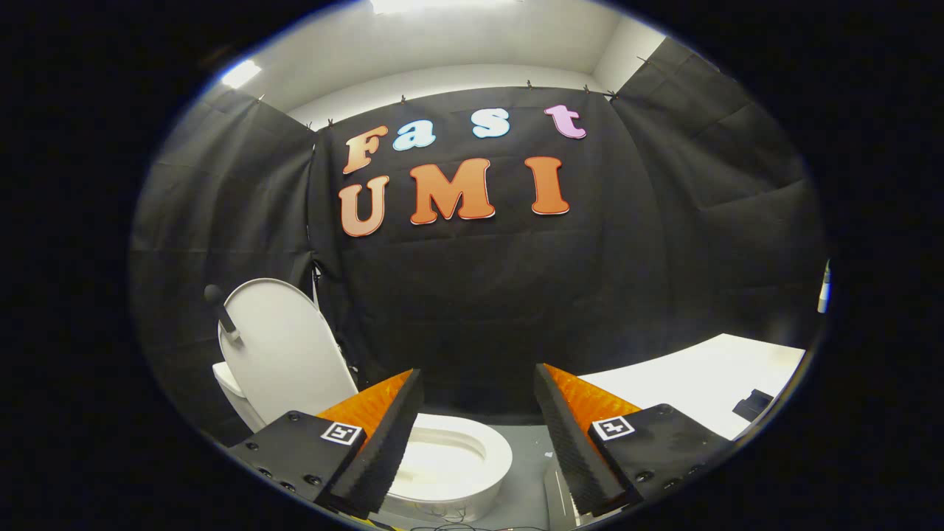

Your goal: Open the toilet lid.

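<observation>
Gripper view: jaws apart, gripper [478, 431] above grey floor [527, 461].

Raised lid [284, 346] behind bowl [457, 461], tool [478, 442] (fingers apart) above, table [700, 383] right

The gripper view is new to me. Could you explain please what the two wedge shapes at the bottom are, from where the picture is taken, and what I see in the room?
The camera rides on a hand-held gripper and looks forward along its two fingers, the wedges you noticed. They stand open and hold nothing. Beyond them is a white toilet; its lid is raised and leans back, and the bowl is open. To the right stands a white table with a small dark object.
</observation>
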Tool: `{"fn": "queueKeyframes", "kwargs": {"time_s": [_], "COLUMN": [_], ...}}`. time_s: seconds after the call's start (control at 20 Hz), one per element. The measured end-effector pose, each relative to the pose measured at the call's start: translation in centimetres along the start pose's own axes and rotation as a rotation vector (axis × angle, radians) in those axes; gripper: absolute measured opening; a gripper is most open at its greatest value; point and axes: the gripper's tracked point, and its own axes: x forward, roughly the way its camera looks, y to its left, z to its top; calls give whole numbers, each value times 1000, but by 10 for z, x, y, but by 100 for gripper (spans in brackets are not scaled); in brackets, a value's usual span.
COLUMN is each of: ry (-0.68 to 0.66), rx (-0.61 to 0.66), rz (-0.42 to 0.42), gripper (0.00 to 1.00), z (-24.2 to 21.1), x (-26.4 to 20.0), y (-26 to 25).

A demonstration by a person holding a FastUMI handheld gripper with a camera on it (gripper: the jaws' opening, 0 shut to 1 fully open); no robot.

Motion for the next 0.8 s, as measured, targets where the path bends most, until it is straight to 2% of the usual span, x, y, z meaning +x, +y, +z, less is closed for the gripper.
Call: {"fn": "queueKeyframes", "kwargs": {"time_s": [0.8], "ry": [-10], "rx": [1], "rz": [-76], "gripper": [97], "z": [3], "x": [2], "y": [-22]}}
